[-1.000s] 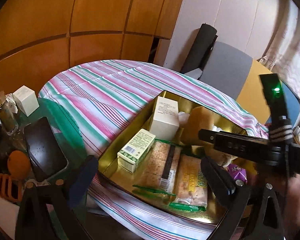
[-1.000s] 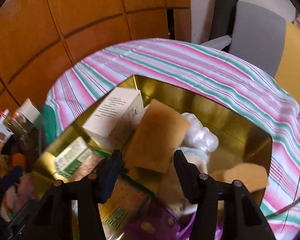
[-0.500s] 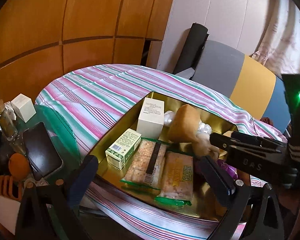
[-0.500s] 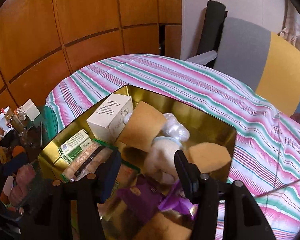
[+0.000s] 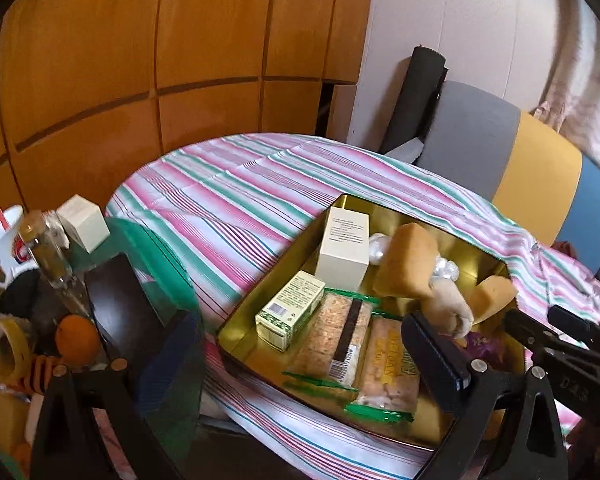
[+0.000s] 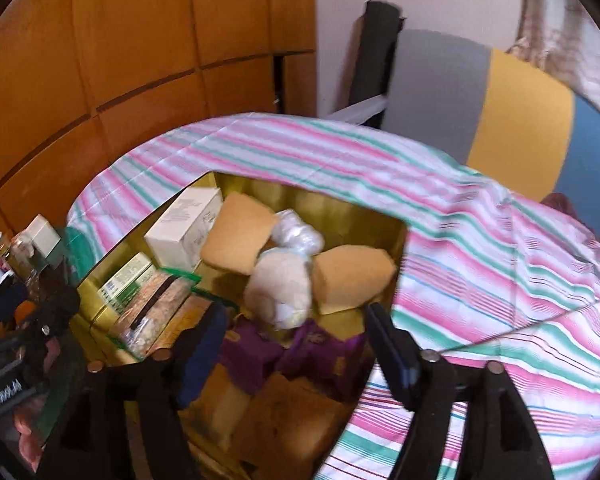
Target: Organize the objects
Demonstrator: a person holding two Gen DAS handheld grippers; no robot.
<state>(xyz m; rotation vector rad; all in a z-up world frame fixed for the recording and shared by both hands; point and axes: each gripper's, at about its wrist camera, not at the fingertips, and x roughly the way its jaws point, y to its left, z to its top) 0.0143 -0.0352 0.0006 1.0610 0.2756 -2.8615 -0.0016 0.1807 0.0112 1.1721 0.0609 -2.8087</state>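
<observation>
Left gripper hovers near tin's front-left corner, jaws spread wide, empty; likely idle while other hand works. Gold tin on striped cloth holds sorted goods: green carton and cream box along left wall, cracker packs flat in front, sponges and plush toy piled mid-right, purple packets at near edge. Right gripper above near edge, jaws just opened, nothing between them; toy apparently released into tin.
</observation>
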